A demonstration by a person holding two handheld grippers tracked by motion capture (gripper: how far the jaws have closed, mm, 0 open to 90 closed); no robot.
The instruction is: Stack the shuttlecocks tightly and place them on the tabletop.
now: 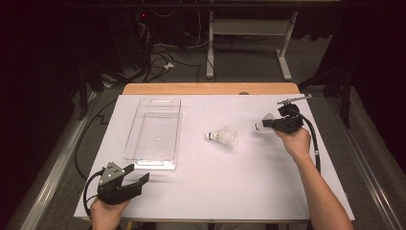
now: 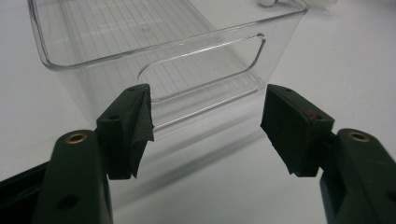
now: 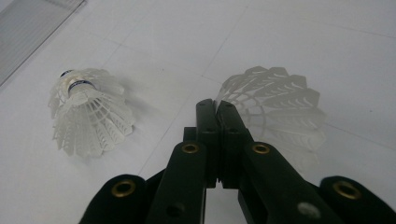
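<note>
The right gripper [image 3: 217, 105] is closed on the thin skirt rim of a white plastic shuttlecock [image 3: 275, 105], held just above the table [image 1: 215, 187] at its right side. It looks very light and springy, so this edge hold may bend the skirt; the cork end seems firmer. The left gripper [image 2: 205, 116] stands open before the clear bin [image 2: 163, 51].

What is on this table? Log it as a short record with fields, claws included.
surface: white table
container: clear bin, left part of the table, nothing in it
left claw: open, holds nothing, facing the bin's near handle wall
right claw: shut, apparently pinching the skirt edge of the held shuttlecock
loose shuttlecock: on its side between bin and right claw, untouched
</note>
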